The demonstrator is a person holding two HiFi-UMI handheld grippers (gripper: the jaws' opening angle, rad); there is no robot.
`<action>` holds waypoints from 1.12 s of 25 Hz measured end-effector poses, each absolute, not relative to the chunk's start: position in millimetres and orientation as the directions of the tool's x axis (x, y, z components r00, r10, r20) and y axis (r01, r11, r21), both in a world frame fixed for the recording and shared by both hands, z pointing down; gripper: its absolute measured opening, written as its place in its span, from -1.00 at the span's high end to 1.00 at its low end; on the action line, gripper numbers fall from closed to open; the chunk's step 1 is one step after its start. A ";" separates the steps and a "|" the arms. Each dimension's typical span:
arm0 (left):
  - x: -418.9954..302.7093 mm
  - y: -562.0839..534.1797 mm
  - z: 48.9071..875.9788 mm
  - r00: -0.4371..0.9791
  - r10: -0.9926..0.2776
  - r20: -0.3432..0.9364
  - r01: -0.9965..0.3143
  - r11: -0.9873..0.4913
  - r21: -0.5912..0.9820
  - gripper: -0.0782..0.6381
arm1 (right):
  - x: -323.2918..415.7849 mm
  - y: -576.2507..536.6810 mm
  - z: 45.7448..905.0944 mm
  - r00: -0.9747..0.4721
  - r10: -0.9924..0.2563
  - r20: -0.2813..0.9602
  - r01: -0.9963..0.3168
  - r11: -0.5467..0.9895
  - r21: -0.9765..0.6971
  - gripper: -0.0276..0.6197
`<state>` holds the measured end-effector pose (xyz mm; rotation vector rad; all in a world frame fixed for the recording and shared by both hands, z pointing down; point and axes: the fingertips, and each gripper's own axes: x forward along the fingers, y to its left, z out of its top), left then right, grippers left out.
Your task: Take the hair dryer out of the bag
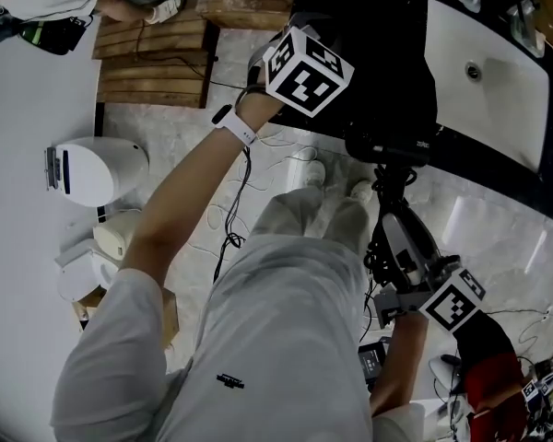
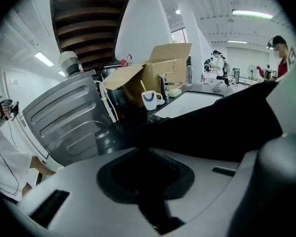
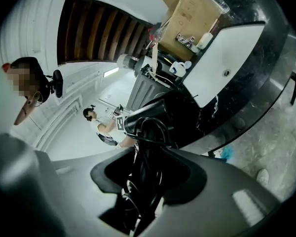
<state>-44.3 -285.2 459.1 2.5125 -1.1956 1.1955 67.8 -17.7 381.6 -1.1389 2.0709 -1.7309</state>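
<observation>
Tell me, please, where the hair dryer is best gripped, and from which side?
Grip the hair dryer by its handle, coming in from its free end: the handle is slim and straight, sticking out from the wide barrel. The right gripper holds it so.

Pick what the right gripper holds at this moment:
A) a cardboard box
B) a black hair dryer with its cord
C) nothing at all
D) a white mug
B: the right gripper view shows the black hair dryer and its looped cord between the jaws, and in the head view the right gripper grips the dryer by its handle.
</observation>
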 end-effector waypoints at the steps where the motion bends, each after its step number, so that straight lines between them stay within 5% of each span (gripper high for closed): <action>1: -44.8 -281.5 457.2 0.382 -0.609 0.695 -0.696 -0.684 -0.217 0.68 | 68.7 -13.0 379.6 -0.676 -0.670 0.305 -0.416 0.006 -0.909 0.35; 7: -55.4 -257.8 439.6 0.405 -0.618 0.674 -0.725 -0.666 -0.175 0.38 | 81.5 11.3 367.5 -0.636 -0.711 0.301 -0.407 -0.023 -0.913 0.35; 28: -53.8 -120.3 307.7 0.542 -0.676 0.499 -0.787 -0.617 0.018 0.45 | 134.5 8.2 296.2 -0.431 -0.892 0.139 -0.385 0.042 -0.922 0.35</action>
